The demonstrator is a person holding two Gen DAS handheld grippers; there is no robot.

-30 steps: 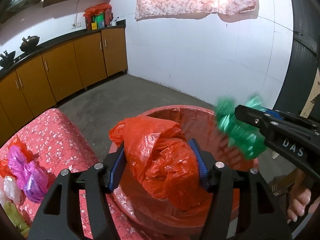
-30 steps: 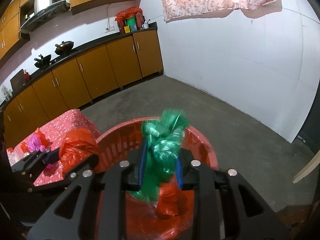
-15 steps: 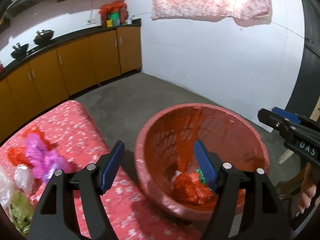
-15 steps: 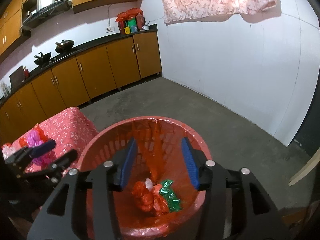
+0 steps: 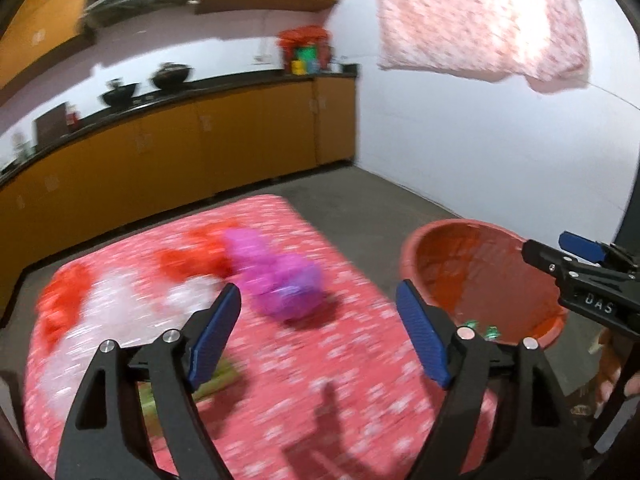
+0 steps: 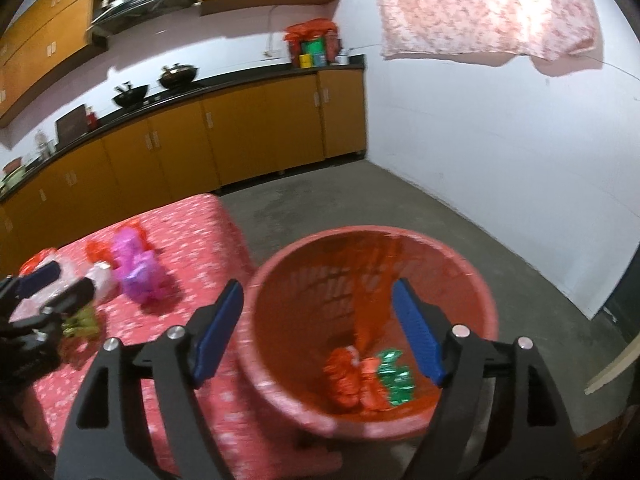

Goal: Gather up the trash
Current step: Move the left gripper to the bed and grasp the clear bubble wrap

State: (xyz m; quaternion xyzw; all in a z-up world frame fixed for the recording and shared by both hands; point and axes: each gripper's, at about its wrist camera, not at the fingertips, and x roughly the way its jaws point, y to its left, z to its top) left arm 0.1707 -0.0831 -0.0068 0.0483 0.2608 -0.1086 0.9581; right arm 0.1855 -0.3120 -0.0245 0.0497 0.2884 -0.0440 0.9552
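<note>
- The left tongs [image 5: 318,334] are hanging over the bench [image 5: 352,384] with its pink flowered cloth, jaws spreading wider, nothing between the blue pads.
- Just beyond those pads a purple bag [image 5: 280,280] is sitting crumpled on the cloth, clear of both pads.
- Behind it, red bags [image 5: 192,258] are lying on the cloth, and a pale, whitish one [image 5: 108,300] is lying to their left; the left view is smeared, so I am counting pieces only loosely.
- Something olive-green [image 5: 216,376] is peeking out under the left pad, too blurred to name.
- The right tongs [image 6: 318,330] are hovering above the red basket [image 6: 472,276], jaws opening too, and empty.
- The basket is standing on the grey floor [image 6: 532,312], just beside the bench's near corner.
- Down in the bottom of the basket the collected trash is lying loose: a crumpled red bag [image 6: 344,376] and a green wrapper [image 6: 394,376] side by side, touching.
- From the right view the left tongs are showing at the left edge, over the pale bag, with the purple bag just to their right.
- From the left view the right tongs [image 5: 560,256] are reaching in from the right edge, above the basket rim, with fingers [image 5: 608,384] of the person's hand showing below them.
- Along the back wall, orange cabinets [image 6: 256,136] are running under a dark counter with pans [image 6: 178,74] on it.
- A pink flowered cloth [image 6: 484,8] is hanging high on the white wall.
</note>
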